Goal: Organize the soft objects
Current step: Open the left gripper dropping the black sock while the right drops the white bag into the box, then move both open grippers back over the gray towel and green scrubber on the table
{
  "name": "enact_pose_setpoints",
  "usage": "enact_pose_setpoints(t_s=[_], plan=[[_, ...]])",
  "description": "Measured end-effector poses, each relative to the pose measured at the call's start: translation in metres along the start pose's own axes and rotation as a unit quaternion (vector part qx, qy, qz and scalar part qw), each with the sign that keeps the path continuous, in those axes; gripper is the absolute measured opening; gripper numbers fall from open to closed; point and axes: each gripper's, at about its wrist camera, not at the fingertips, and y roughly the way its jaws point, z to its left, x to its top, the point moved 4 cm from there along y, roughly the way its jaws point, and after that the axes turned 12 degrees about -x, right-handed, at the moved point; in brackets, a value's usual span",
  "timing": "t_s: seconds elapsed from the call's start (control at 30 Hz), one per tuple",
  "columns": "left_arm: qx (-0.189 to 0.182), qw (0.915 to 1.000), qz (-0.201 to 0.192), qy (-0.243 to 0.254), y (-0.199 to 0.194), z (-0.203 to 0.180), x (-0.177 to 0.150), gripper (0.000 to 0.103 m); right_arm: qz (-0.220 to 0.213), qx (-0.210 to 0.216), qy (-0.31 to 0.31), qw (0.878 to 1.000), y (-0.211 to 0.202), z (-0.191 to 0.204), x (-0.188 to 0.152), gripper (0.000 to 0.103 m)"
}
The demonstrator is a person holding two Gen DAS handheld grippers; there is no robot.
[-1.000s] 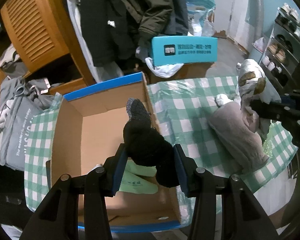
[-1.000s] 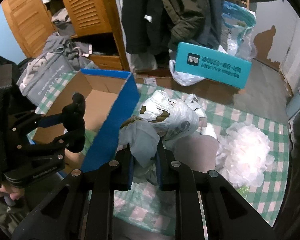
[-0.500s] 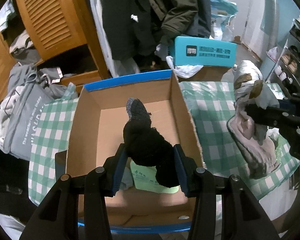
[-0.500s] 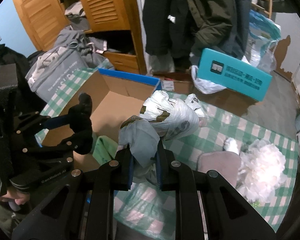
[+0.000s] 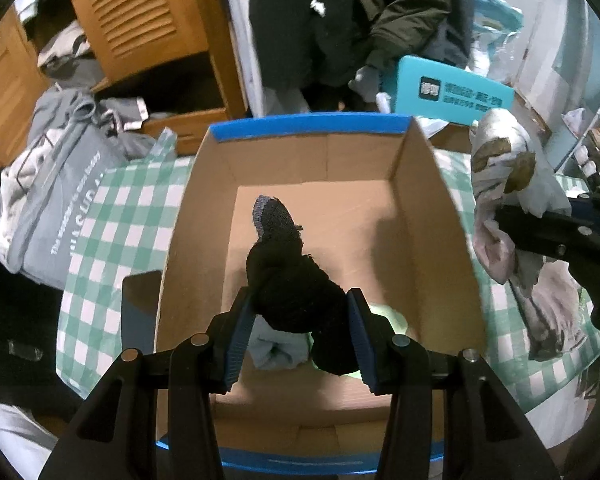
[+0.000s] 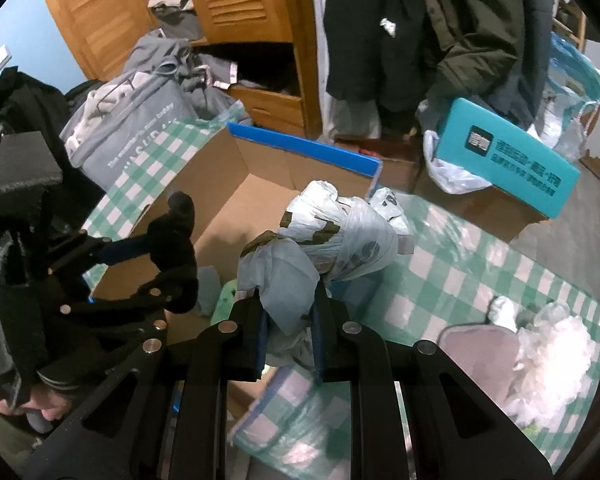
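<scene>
Both hands have carried their loads leftward until the cardboard box point(image 5: 416, 208) fills the left view, where a second ago it sat off to one side. Nearest, the left gripper point(image 5: 298, 332) has its fingers clenched on a black sock point(image 5: 296, 284) hanging over the box's near end, above a pale blue bundle point(image 5: 274, 346) already inside. Beyond, the right gripper point(image 6: 288, 326) grasps a knotted plastic bag point(image 6: 332, 236) near the box's rim. This looks like the drop-off step: next, lower and release each item inside the box.
</scene>
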Motion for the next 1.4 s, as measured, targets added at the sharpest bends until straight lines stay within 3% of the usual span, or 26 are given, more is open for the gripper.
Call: enact_pose_setpoints(t_s=[0.33,0.57,0.7,0.77,0.83,1.1,1.4], plan=[[0.003,0.9995,0.011,-0.029,0.005,0.024,-0.008,0.047,0.021,0.016,-0.029,0.999,0.022,0.036,0.009,0.016],[0.006,0.9993,0.016,-0.035,0.007,0.027,-0.008,0.049,0.030,0.013,-0.032,0.999,0.030,0.041,0.008,0.017],[0.005,0.9989,0.018,-0.044,0.007,0.030,-0.008,0.056,0.026,0.010,-0.031,0.999,0.027,0.039,0.010,0.024],[-0.002,0.9986,0.015,-0.051,0.006,0.031,-0.008,0.073,0.024,0.008,-0.023,0.999,0.026,0.038,0.012,0.031],[-0.009,0.9982,0.010,-0.059,0.003,0.031,-0.006,0.079,0.021,0.002,-0.019,1.000,0.024,0.035,0.013,0.047],[-0.006,0.9983,0.008,-0.057,-0.002,0.027,-0.006,0.080,0.012,-0.011,-0.005,1.000,0.012,0.025,0.010,0.068],[-0.009,0.9994,-0.004,-0.032,-0.014,0.009,0.002,0.081,0.007,-0.034,0.016,0.999,-0.003,-0.002,-0.003,0.069]])
